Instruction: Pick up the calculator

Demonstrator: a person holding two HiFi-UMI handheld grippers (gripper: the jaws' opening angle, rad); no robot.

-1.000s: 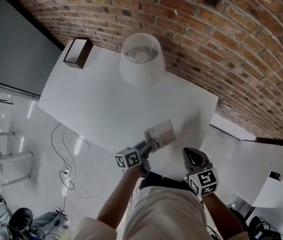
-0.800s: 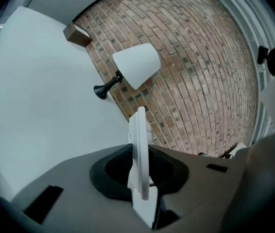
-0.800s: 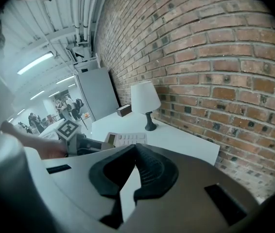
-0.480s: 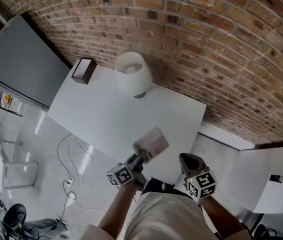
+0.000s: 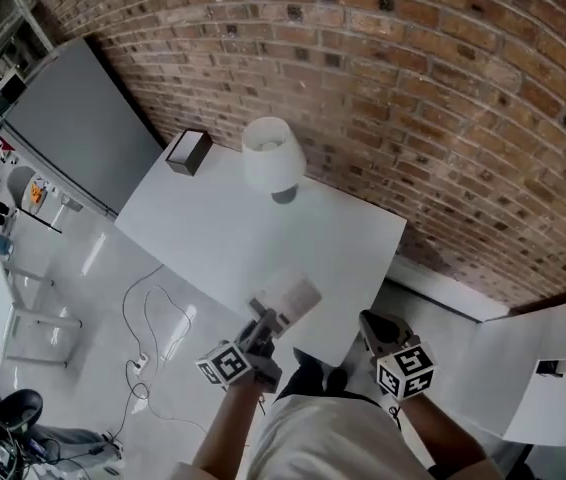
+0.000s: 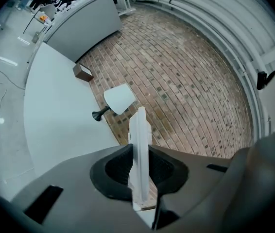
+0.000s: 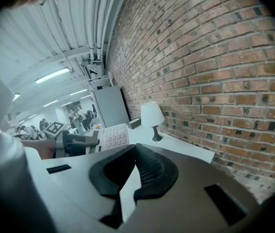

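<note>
The white calculator (image 5: pixel 285 297) is in the air above the white table's (image 5: pixel 213 223) near edge, gripped at its lower end by my left gripper (image 5: pixel 266 320). In the left gripper view the calculator (image 6: pixel 139 144) shows edge-on and upright, with both pads pressed on its faces. The right gripper view shows the calculator's key side (image 7: pixel 114 136) and the left gripper (image 7: pixel 77 143) off to the left. My right gripper (image 5: pixel 371 320) hangs to the right of the calculator, apart from it. Its jaws (image 7: pixel 133 147) meet at the tips with nothing between them.
A white lamp (image 5: pixel 271 158) stands at the table's far side by the brick wall (image 5: pixel 413 98). A brown box (image 5: pixel 188 151) sits at the far left corner. A grey panel (image 5: pixel 78 118) stands to the left, and cables (image 5: pixel 153 313) lie on the floor.
Both grippers have risen away from the table, the left one carrying the calculator up with it. The table now looks smaller and farther off.
</note>
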